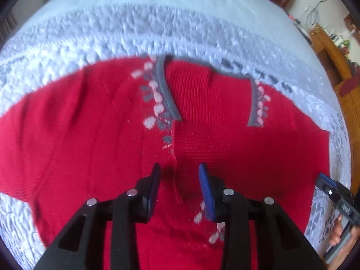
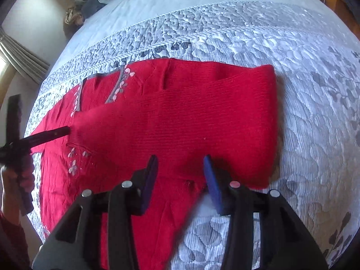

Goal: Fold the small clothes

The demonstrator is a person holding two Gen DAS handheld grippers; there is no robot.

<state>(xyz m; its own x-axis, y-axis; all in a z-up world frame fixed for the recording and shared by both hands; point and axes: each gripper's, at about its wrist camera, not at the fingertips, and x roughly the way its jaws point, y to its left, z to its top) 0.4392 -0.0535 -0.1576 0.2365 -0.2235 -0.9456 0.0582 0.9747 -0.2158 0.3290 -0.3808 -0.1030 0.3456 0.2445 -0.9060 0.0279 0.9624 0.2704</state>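
We are looking at the left gripper [image 1: 180, 180] — glossy black angular arms carrying round silver bolt heads and ribbed blue pads [image 1: 206, 193]. We are seeing the same build on the right gripper [image 2: 180, 171]. At the frame edges bare skin is showing on the left hand [image 2: 13, 180] — and a dark red sleeve [image 2: 11, 243].
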